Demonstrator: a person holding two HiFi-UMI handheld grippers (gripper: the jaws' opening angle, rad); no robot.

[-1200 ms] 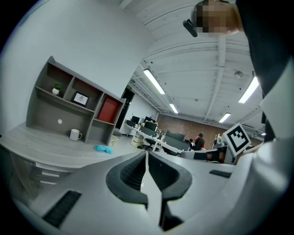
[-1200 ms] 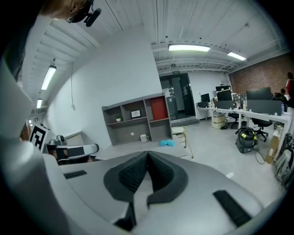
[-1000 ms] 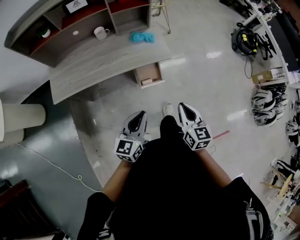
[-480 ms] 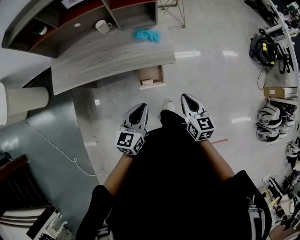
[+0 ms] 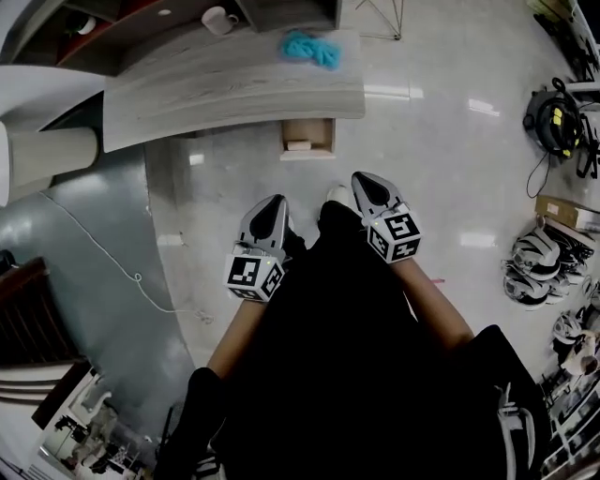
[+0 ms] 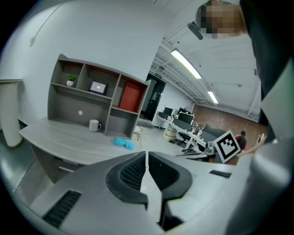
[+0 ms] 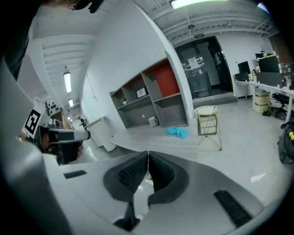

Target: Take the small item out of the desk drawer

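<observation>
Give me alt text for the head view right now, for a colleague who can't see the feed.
Seen from steeply above, a person holds the left gripper and right gripper, both shut and empty, short of a grey desk whose drawer stands open with a small pale item inside. A blue cloth and a white mug sit on the desk top.
</observation>
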